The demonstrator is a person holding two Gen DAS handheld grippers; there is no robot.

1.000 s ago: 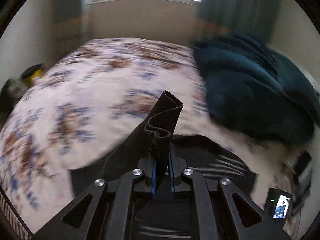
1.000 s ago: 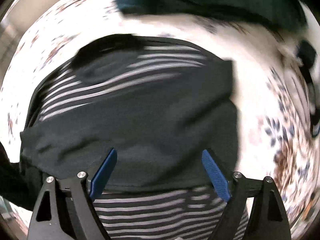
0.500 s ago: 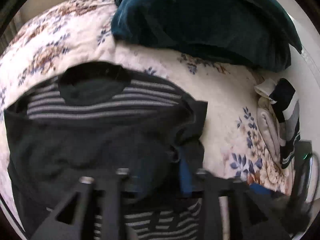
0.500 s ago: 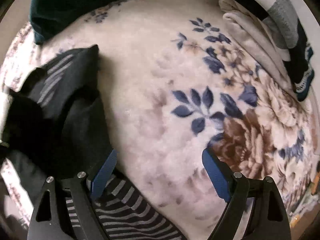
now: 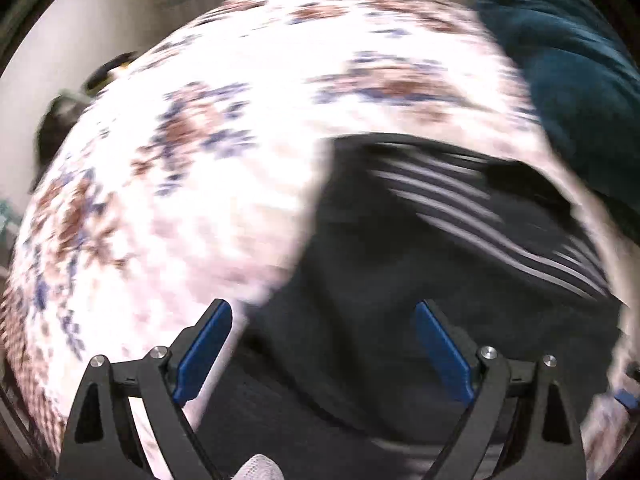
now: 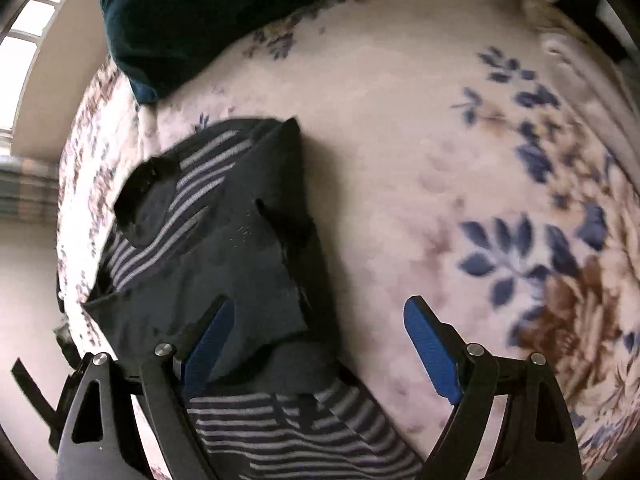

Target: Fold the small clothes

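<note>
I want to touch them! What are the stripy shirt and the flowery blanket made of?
The stripy shirt looks like soft knit cloth, probably cotton: matte, limp, creasing where folded. The flowery blanket looks like plush fleece: fuzzy surface, soft-edged printed flowers, faint dents in its pile. Both guesses come from looks alone.

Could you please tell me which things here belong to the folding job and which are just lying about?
Job:
striped top
left tool, open
right tool, open

Lying about:
teal blanket
floral bedspread
</note>
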